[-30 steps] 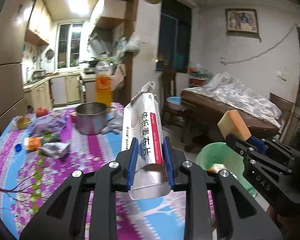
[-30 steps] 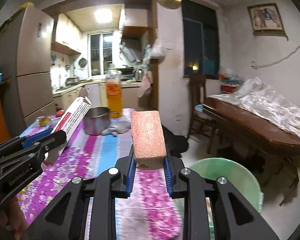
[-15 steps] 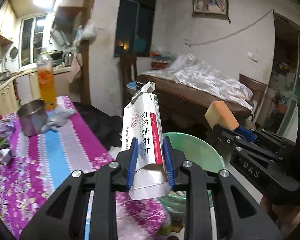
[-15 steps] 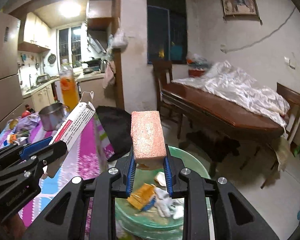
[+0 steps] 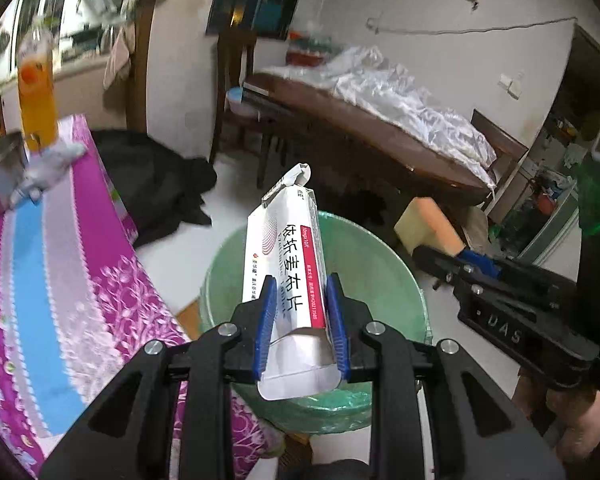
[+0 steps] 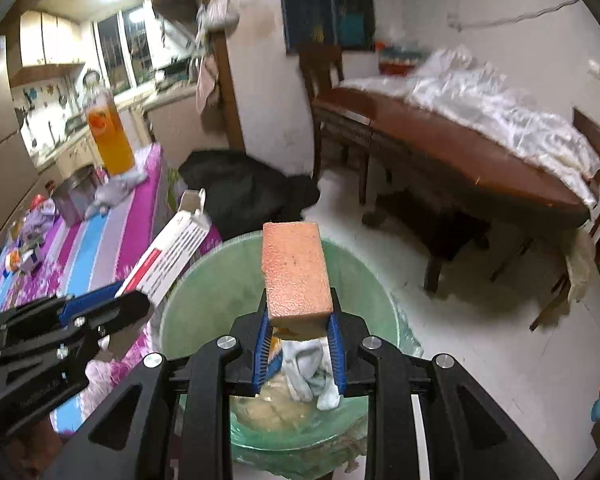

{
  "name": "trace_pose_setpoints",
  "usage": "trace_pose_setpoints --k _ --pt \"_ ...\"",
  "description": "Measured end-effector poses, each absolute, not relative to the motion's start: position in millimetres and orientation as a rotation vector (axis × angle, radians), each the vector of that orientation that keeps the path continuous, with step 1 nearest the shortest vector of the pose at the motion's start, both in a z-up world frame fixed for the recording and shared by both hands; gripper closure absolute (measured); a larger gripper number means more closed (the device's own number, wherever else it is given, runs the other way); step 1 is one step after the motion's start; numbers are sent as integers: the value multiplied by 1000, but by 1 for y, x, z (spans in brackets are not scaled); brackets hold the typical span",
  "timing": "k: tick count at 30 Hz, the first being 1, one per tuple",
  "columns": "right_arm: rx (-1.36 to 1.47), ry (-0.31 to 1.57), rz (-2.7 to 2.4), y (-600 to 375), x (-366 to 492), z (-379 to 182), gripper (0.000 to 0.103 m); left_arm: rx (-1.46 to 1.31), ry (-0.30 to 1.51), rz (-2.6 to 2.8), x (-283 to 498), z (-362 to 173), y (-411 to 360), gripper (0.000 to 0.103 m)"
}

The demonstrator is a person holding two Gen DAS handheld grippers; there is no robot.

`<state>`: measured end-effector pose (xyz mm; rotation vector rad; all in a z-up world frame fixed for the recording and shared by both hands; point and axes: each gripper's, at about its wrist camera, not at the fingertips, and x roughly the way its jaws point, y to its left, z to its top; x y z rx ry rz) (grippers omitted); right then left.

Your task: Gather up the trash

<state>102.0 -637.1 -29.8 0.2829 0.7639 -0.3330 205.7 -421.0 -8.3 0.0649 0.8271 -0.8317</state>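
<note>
Green bin (image 6: pixel 380 300), orange sponge (image 6: pixel 296 270)

left gripper (image 5: pixel 300 320) + right gripper (image 6: pixel 299 340) | moved from table to over green bin (image 6: pixel 364 264)

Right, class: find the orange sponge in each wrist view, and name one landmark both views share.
Left wrist view: sponge at right of centre, clamped in the right gripper.
Right wrist view: sponge at centre, above the bin.
Shared landmark: the green bin.

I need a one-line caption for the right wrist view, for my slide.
Right gripper holds an orange sponge above the green trash bin; left gripper brings a white medicine box.
</note>
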Motion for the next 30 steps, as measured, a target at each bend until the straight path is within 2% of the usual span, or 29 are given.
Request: trace_pose_setpoints --k 6,24,27,28,30 --pt "309 859 -318 -653 116 -49 77 56 897 -798 218 -21 -424 78" --pt "331 880 -314 -661 118 -58 77 37 933 -783 230 -25 -425 78" --pt "333 879 -312 -662 118 -59 74 41 937 -780 232 -25 -427 74" --pt "335 880 -311 -664 119 -59 67 43 939 -778 232 -26 -428 73" --pt "338 872 -312 -664 118 -59 64 49 938 -768 233 -27 -429 63"
